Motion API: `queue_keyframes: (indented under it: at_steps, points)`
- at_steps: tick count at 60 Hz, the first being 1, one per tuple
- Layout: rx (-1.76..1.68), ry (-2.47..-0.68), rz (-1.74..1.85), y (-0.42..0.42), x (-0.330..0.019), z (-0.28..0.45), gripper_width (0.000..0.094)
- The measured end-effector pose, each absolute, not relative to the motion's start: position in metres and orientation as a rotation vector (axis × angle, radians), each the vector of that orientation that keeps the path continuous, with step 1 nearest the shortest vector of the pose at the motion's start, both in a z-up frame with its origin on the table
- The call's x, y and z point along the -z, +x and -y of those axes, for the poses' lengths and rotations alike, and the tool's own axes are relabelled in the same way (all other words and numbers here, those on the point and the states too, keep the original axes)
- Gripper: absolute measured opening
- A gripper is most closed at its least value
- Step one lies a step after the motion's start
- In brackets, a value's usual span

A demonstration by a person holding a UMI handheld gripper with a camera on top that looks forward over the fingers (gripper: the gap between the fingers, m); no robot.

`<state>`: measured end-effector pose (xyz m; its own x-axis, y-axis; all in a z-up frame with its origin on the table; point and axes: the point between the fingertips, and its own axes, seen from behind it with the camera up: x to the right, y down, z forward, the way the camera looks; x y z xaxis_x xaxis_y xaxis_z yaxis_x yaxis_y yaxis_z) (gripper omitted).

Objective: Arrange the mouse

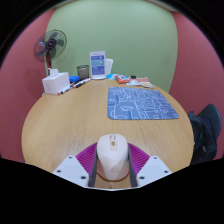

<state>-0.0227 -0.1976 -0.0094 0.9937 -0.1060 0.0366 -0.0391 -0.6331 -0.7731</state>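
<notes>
Right now my gripper (112, 172) has its fingers pressed on either side of the white mouse (113, 157), pink pads against its flanks, so I judge it clamped and carried. Taking the blue mouse mat (142, 101) as my landmark, the mouse sits well short of it, on my side of its near edge, over bare wooden table (60, 125). Beyond the mat stand a fan (50, 45) and a box (97, 64). Transport seems the step in hand; next I should travel forward to the mat, lower, and release.
</notes>
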Motion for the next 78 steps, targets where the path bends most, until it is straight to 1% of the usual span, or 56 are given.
queue_keyframes:
  at_steps: [7, 11, 15, 19, 24, 32, 35, 38, 40, 43, 46, 52, 57, 63, 66, 68, 70, 71, 73, 74, 75, 78]
  points:
    - [0.073, -2.283, -0.071, -0.023, 0.009, 0.198, 0.0389]
    - [0.028, -2.314, -0.069, -0.026, 0.006, 0.201, 0.0381]
    - [0.008, -2.314, -0.036, -0.028, -0.009, 0.203, 0.0367]
    - [-0.016, -2.282, -0.006, -0.031, -0.039, 0.197, 0.0368]
    - [-0.052, -2.217, 0.021, -0.029, -0.09, 0.175, 0.0369]
    - [-0.061, -2.069, 0.03, 0.005, -0.172, 0.104, 0.0368]
    - [-0.051, -2.029, 0.02, 0.025, -0.19, 0.073, 0.0366]
    - [-0.027, -1.995, 0.004, 0.049, -0.199, 0.041, 0.0366]
    - [-0.003, -1.987, 0.002, 0.064, -0.197, 0.022, 0.0367]
    - [0.038, -1.999, 0.005, 0.085, -0.182, -0.005, 0.0366]
    - [0.053, -2.014, 0.014, 0.1, -0.16, -0.027, 0.0367]
    - [0.056, -2.123, 0.004, 0.121, -0.088, -0.049, 0.0371]
    - [0.048, -2.207, -0.015, 0.132, -0.036, -0.051, 0.0415]
    - [0.013, -2.274, -0.002, 0.135, 0.001, -0.048, 0.0487]
    - [-0.002, -2.286, 0.004, 0.135, 0.006, -0.045, 0.0551]
    - [0.005, -2.281, 0.009, 0.136, 0.003, -0.043, 0.0618]
    - [0.02, -2.279, 0.014, 0.138, -0.002, -0.041, 0.0714]
    - [0.025, -2.278, 0.017, 0.138, -0.005, -0.039, 0.0787]
    - [0.034, -2.273, 0.02, 0.138, -0.013, -0.035, 0.0869]
    - [0.037, -2.273, 0.021, 0.138, -0.019, -0.032, 0.0832]
    - [0.041, -2.271, 0.018, 0.137, -0.024, -0.029, 0.0818]
    - [0.043, -2.26, 0.011, 0.135, -0.038, -0.017, 0.0836]
